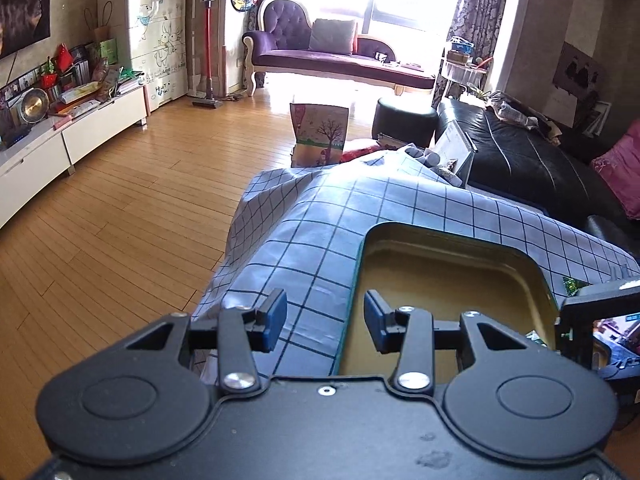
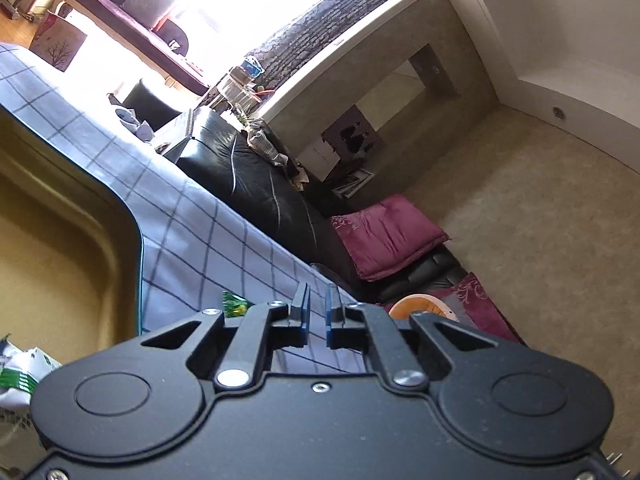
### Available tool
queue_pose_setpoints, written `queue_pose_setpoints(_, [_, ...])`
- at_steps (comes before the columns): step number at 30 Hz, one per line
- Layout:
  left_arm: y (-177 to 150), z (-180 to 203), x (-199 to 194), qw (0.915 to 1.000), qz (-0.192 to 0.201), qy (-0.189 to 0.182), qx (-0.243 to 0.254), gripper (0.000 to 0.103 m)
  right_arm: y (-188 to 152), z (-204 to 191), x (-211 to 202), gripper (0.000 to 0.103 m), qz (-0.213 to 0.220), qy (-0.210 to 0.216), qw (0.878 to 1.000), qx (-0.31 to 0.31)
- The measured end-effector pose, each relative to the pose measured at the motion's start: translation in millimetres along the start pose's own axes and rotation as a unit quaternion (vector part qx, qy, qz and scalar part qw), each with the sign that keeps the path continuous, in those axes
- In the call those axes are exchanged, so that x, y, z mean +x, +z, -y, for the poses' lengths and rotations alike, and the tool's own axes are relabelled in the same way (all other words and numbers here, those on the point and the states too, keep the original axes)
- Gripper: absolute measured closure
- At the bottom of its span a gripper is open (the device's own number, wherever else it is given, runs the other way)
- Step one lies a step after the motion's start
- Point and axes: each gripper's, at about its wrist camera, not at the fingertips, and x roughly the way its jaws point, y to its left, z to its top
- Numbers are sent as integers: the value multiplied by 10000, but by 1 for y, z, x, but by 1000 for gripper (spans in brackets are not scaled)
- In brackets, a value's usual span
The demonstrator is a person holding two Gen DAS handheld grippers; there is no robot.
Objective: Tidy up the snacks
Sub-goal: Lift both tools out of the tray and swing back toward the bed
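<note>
Snack packets (image 2: 20,372) beside yellow tray (image 1: 452,240) on checked cloth (image 1: 312,232); left hand-held gripper (image 1: 325,322) agape, right hand-held gripper (image 2: 317,316) slightly parted, empty.

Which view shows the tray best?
The left wrist view: the tray lies ahead of the open left gripper, with its far rim, both far corners and gold floor visible on the checked cloth. The right wrist view shows only one tilted corner at the left edge.

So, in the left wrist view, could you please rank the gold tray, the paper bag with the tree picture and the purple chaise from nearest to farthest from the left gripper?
From the left gripper:
1. Gold tray, just ahead on the checked cloth, to the right.
2. Paper bag, on the floor past the table.
3. Purple chaise, by the bright window.
</note>
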Motion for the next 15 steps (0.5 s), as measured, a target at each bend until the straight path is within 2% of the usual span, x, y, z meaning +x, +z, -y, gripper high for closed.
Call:
queue_pose_setpoints(1, [0, 4, 1, 10000, -10, 8, 34, 59, -3, 7, 4, 95, 8, -8, 10000, 47])
queue_pose_setpoints(2, [0, 9, 2, 10000, -21, 13, 80, 60, -5, 15, 8, 100, -9, -15, 9999, 113])
queue_pose_setpoints(7, [-3, 34, 5, 9995, -84, -60, 285, 60, -26, 56, 36, 100, -108, -292, 9991, 302])
queue_pose_setpoints(15, [-15, 97, 12, 9961, -287, -522, 654, 60, -83, 125, 80, 100, -428, -861, 9945, 403])
